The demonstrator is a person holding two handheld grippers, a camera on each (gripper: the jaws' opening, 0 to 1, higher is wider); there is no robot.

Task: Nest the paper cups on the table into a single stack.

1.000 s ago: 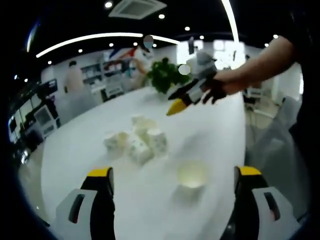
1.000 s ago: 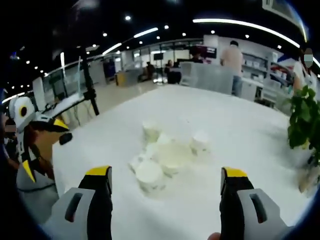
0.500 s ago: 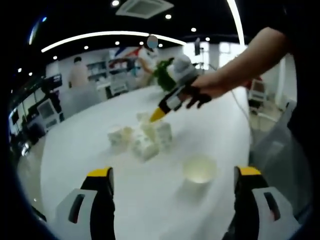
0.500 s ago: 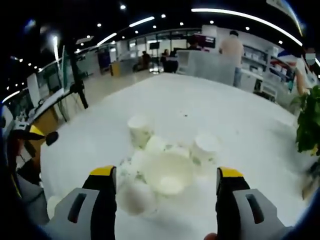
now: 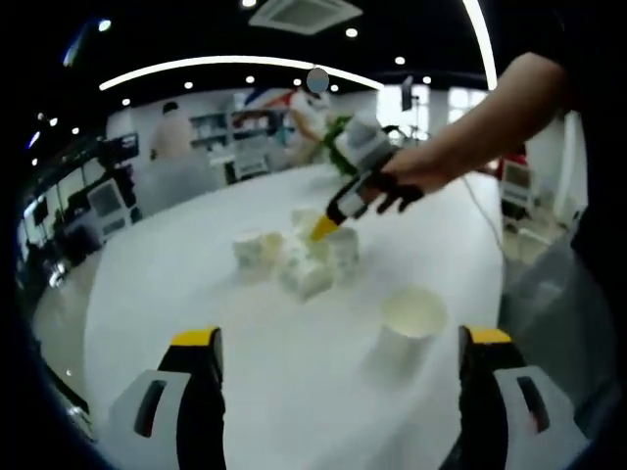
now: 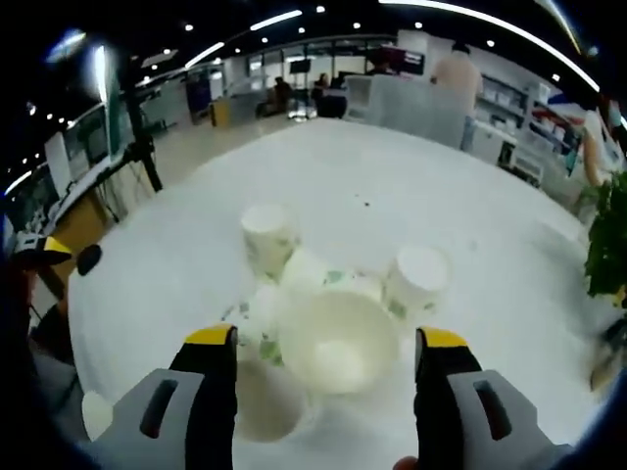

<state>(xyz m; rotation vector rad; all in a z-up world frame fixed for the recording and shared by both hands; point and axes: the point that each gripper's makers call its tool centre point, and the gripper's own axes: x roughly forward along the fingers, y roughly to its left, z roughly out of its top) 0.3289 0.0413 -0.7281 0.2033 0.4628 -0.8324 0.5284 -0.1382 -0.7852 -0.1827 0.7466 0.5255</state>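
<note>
Right gripper (image 6: 323,348), jaws spread, hovers over the clustered paper cups (image 6: 338,338) mid-table (image 6: 470,215). Left gripper (image 5: 338,343) is spread too, one lone cup (image 5: 411,318) nearby. Plant (image 6: 607,235) far right.

matt paper cups (image 6: 338,343), smooth white table (image 6: 392,206)

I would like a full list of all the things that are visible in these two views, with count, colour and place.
paper cups: a cluster, exact count unclear, white with green print, middle of the table
single paper cup: one, white, upright, apart from the cluster, near the left gripper
table: one, white, large
plant: one, green, at the table's far edge
people: a few, standing in the background
right gripper: jaws open, yellow tips, over the cluster's nearest cup
left gripper: jaws open, yellow tips, above bare table
person's arm: one, reaching to the cluster
</note>
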